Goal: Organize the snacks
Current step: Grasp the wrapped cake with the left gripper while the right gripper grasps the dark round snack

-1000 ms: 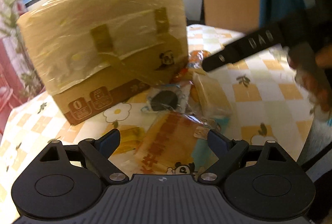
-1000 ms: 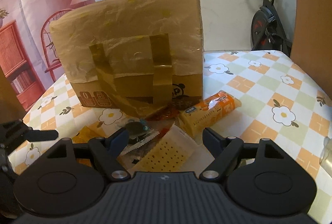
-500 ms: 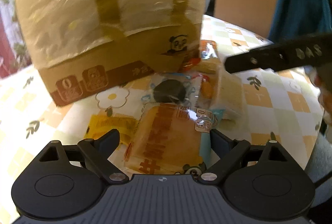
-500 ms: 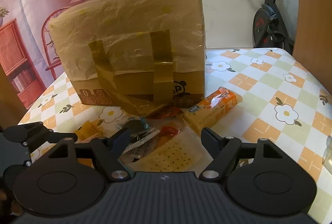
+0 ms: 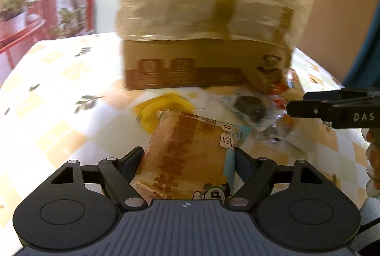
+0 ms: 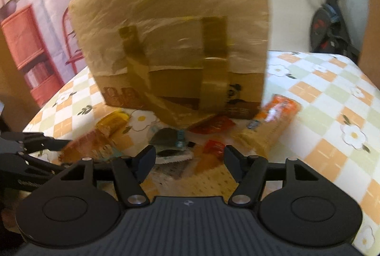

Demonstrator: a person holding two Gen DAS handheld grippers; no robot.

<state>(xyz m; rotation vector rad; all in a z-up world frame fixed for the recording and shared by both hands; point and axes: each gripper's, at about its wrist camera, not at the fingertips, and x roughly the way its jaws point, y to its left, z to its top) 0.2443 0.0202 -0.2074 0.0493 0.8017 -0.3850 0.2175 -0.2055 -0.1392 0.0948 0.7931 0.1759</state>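
Note:
My left gripper [image 5: 188, 157] is closed around an orange-brown bread packet [image 5: 187, 156] with red lettering; both fingers touch its sides. Beyond it lie a yellow packet [image 5: 163, 105] and a dark round snack in clear wrap [image 5: 249, 107]. My right gripper [image 6: 190, 157] is open over a clear cracker packet [image 6: 209, 175]; near it lie a dark snack [image 6: 167, 137], small red packets [image 6: 213, 124] and an orange biscuit pack [image 6: 270, 123]. The right gripper shows at the right of the left wrist view [image 5: 332, 109]. The left gripper shows at the left of the right wrist view [image 6: 35, 151].
A big cardboard box [image 5: 209, 42] wrapped in plastic and taped stands right behind the snack pile, also in the right wrist view [image 6: 180, 42]. The table has a checked flower cloth [image 6: 332, 101]. An exercise bike [image 6: 332, 18] stands behind the table at the right.
My left gripper has moved forward and swung left, and its fingers have closed in on the bread packet. My right gripper has moved closer to the pile; both views are blurred by motion.

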